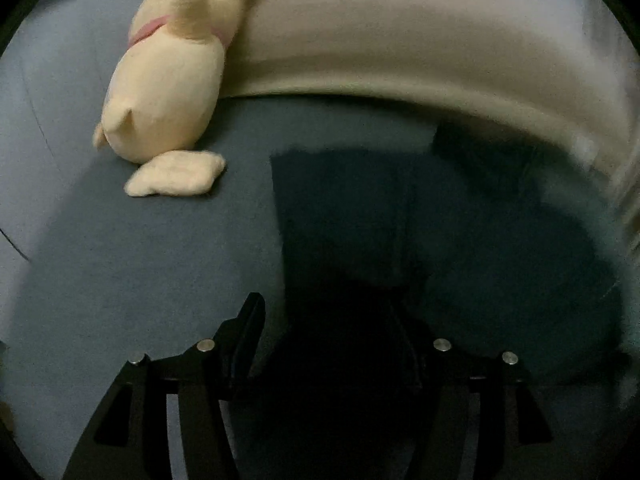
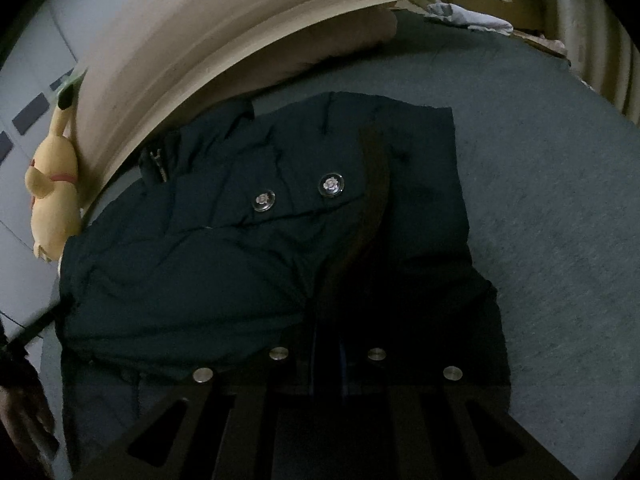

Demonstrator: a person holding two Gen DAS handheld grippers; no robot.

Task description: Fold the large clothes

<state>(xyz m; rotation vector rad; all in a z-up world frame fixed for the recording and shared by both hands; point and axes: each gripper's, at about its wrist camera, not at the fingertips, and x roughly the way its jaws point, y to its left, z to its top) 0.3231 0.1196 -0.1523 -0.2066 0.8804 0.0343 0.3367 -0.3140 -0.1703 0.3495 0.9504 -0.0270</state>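
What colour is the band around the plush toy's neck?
Pink, clearest in the left wrist view: plush toy.

My right gripper point(image 2: 334, 320), jaws closed, sits over the dark puffer jacket point(image 2: 224, 248) on the grey bedsheet point(image 2: 552, 208); a yellow plush toy point(image 2: 54, 200) leans against the headboard point(image 2: 192, 36).

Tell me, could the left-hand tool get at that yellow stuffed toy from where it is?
Probably yes. The left gripper has its fingers apart with only bare blue bedding between it and the yellow plush toy. The dark jacket lies off to the side, not across that path.
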